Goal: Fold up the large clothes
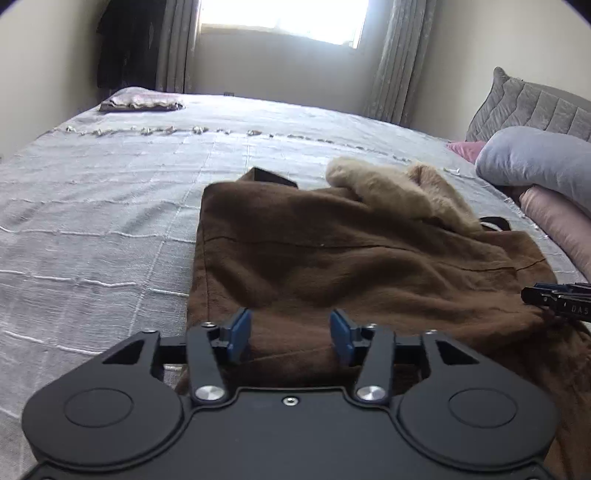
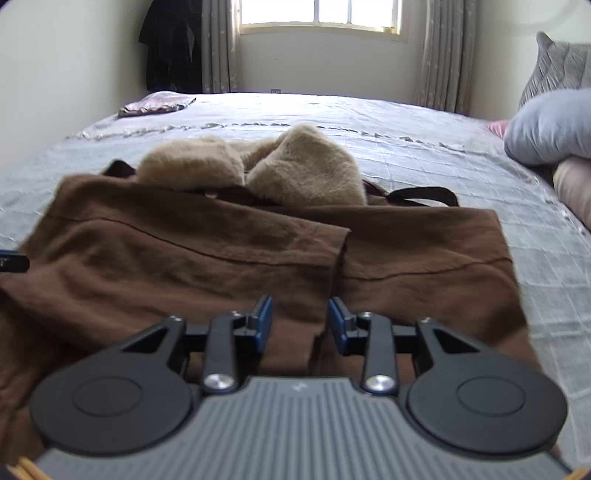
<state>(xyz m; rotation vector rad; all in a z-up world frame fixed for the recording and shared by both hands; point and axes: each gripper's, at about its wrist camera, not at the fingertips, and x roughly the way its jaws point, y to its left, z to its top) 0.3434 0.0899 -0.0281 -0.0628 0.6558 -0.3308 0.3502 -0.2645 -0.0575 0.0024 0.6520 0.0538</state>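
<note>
A large brown coat (image 1: 351,258) with a beige fur collar (image 1: 399,188) lies partly folded on the bed (image 1: 110,206). In the right wrist view the coat (image 2: 221,266) has one panel folded over the other, with the fur collar (image 2: 295,166) at its far end. My left gripper (image 1: 291,334) is open just above the coat's near left part, holding nothing. My right gripper (image 2: 300,325) is open over the near edge of the folded panel, holding nothing. The right gripper's fingertips (image 1: 554,299) show at the right edge of the left wrist view.
A folded pinkish cloth (image 1: 142,101) lies at the bed's far left corner. Pillows and a grey-blue cushion (image 1: 535,162) are stacked on the right. A window (image 2: 319,14) with curtains and dark hanging clothes (image 2: 170,44) stand beyond the bed.
</note>
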